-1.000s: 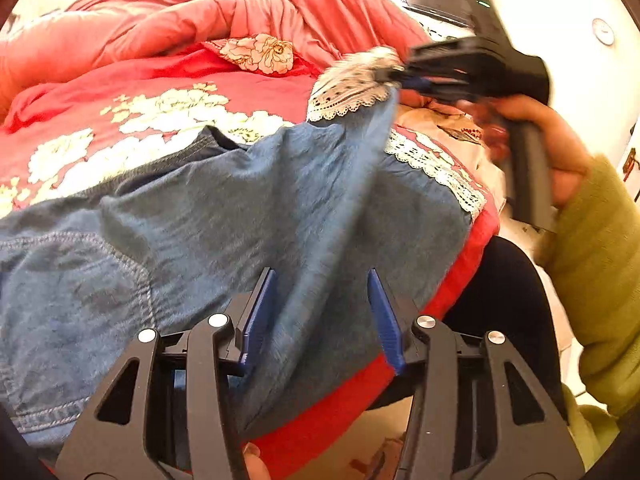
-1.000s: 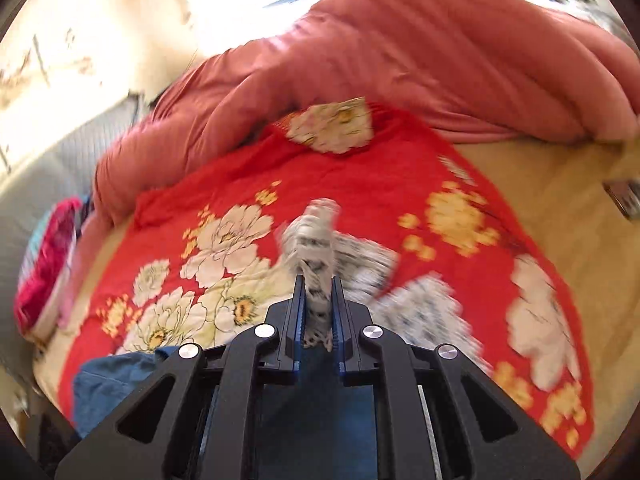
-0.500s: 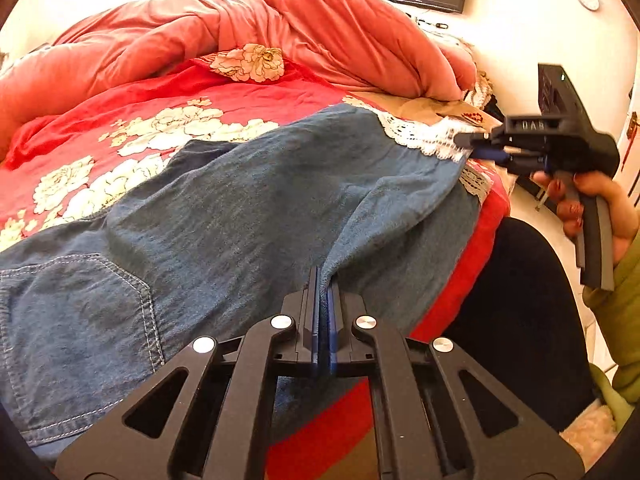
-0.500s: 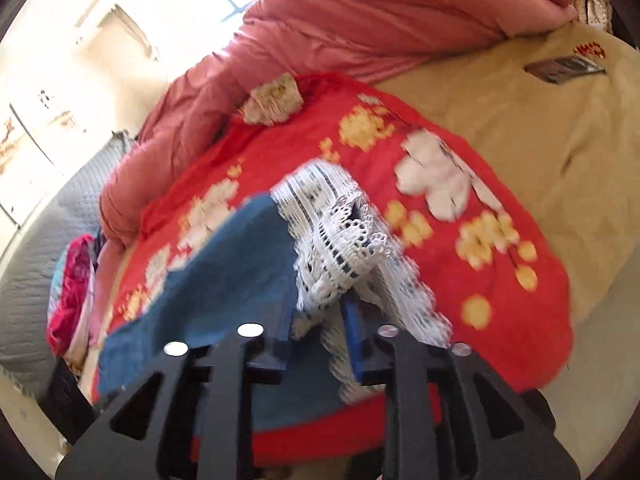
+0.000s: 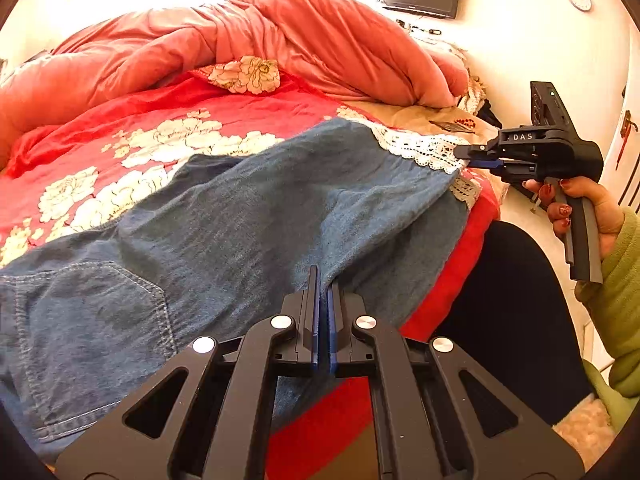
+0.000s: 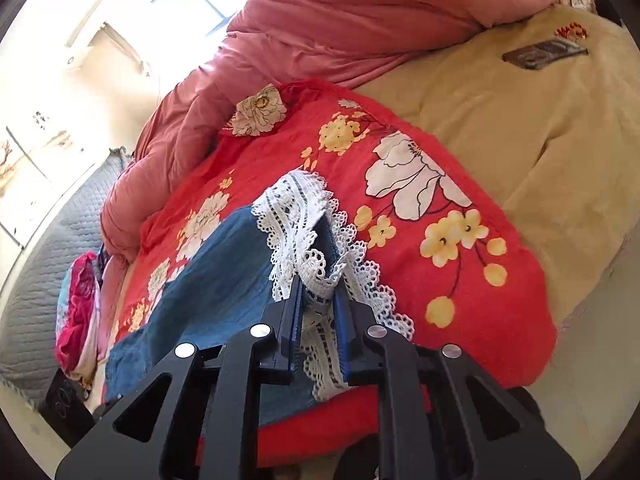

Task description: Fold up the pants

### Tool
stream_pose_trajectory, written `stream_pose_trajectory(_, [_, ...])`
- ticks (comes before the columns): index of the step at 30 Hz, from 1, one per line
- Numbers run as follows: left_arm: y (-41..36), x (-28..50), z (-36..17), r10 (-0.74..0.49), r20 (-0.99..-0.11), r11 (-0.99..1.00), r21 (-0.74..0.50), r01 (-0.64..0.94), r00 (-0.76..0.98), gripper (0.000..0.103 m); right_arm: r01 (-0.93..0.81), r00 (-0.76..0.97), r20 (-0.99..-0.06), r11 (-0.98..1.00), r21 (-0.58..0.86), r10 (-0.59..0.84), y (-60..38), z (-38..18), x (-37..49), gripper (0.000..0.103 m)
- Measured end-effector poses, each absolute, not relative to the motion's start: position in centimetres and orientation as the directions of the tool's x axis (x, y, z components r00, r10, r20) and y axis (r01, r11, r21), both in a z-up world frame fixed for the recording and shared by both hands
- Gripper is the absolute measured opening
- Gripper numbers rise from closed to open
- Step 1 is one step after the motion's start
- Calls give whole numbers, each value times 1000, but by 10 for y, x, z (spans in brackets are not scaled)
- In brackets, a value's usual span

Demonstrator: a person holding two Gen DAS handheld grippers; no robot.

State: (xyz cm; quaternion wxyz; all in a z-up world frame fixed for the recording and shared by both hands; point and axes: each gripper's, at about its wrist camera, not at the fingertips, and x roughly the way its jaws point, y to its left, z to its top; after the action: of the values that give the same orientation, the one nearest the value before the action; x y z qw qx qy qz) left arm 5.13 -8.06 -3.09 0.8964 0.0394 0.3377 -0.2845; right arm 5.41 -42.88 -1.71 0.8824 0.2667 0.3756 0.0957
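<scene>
At nine o'clock in the left wrist view lie the waist and back pocket [image 5: 80,312] of the denim pants [image 5: 248,216], spread lengthwise across the red floral blanket [image 5: 132,136] on the bed, the legs running off toward two o'clock. At six o'clock the left gripper [image 5: 323,292] is fully closed, its blue pads pinching a raised ridge of denim along the near edge, about mid-leg. Further right, at three o'clock, the right gripper [image 5: 472,156] sits at the lace hem [image 5: 416,146], carried by a hand [image 5: 580,204] in a green sleeve [image 5: 620,280]. In its own view the right gripper [image 6: 318,300] has just been narrowing, with bunched lace hem [image 6: 304,236] caught between the pads, which appear to press on it; the pants [image 6: 208,280] trail away toward eight o'clock.

The step looks like the setup for folding the pants crosswise: one leg seems laid over the other, and both ends are now pinched. The next move probably calls for carrying the hem end over toward the waist while the left grip keeps the near edge taut and aligned. The lace may slip if the pinch is shallow.
</scene>
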Motion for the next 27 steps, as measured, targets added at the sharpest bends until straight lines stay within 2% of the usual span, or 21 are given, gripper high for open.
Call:
stream_pose_trajectory(17, [-93, 34, -45, -470, -691, 795, -60, 603, 550, 1, 80, 650, -694, 880, 469, 311, -441, -41, 37, 14])
stream_pose_trajectory(23, [-94, 34, -50, -465, -702, 796, -66, 602, 539, 1, 115, 656, -708, 891, 439, 264, -447, -42, 31, 35])
stream_pose_trajectory(27, [-93, 31, -47, -471, -691, 792, -59, 607, 548, 1, 113, 724, -659, 908, 403, 203, -450, -14, 16, 35])
